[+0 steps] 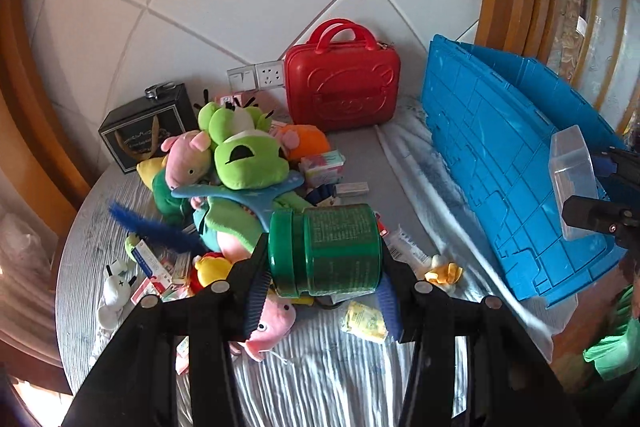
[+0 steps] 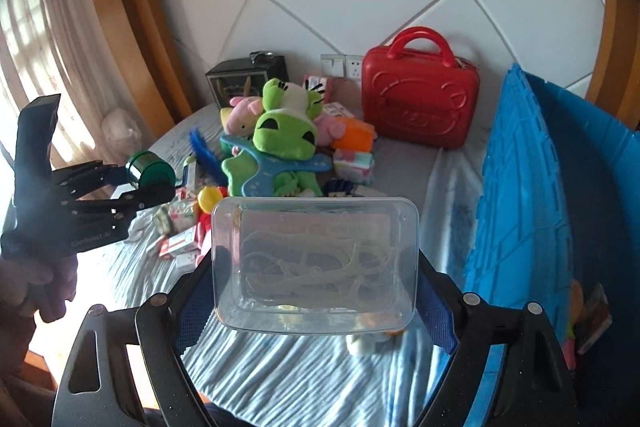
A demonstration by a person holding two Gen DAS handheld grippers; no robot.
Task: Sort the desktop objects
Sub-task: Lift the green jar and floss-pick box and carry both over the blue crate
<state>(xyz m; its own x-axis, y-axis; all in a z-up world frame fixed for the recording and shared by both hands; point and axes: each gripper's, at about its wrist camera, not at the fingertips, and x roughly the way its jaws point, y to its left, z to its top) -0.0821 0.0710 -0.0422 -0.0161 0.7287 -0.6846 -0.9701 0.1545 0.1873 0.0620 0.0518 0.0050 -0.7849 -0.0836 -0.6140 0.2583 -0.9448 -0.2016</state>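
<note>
In the left wrist view, a green plastic jar point(image 1: 326, 251) is seen clamped on its side between the blue ribbed pads of the left gripper point(image 1: 320, 291), lid to the left; fine print covers its label but cannot be read. Beyond it a heap of soft toys is piled on the grey ribbed tablecloth point(image 1: 320, 367): a fuzzy green frog point(image 1: 244, 151), a pink pig point(image 1: 188, 159), and a second pink pig point(image 1: 272, 323) partly hidden under the gripper. Small printed cardboard boxes point(image 1: 156, 263) are scattered at the left of the heap, their lettering too small to make out. A glossy red hard-shell case point(image 1: 342, 87), embossed with a cartoon face, is stood against the white tiled wall, and a ribbed blue crate point(image 1: 508, 163) is set at the right. A black box point(image 1: 144, 127) with pale writing, possibly a gift box, is placed at the back left. In the right wrist view, a clear rectangular plastic box point(image 2: 316, 263) is gripped by its sides in the right gripper point(image 2: 316, 291), held above the tablecloth just left of the crate point(image 2: 520, 195); pale moulded shapes are seen through it. On the left gripper point(image 2: 156, 183), seen at the left holding the jar point(image 2: 154, 169), white lettering is printed, blurred, perhaps "GenRobot.AI".
</note>
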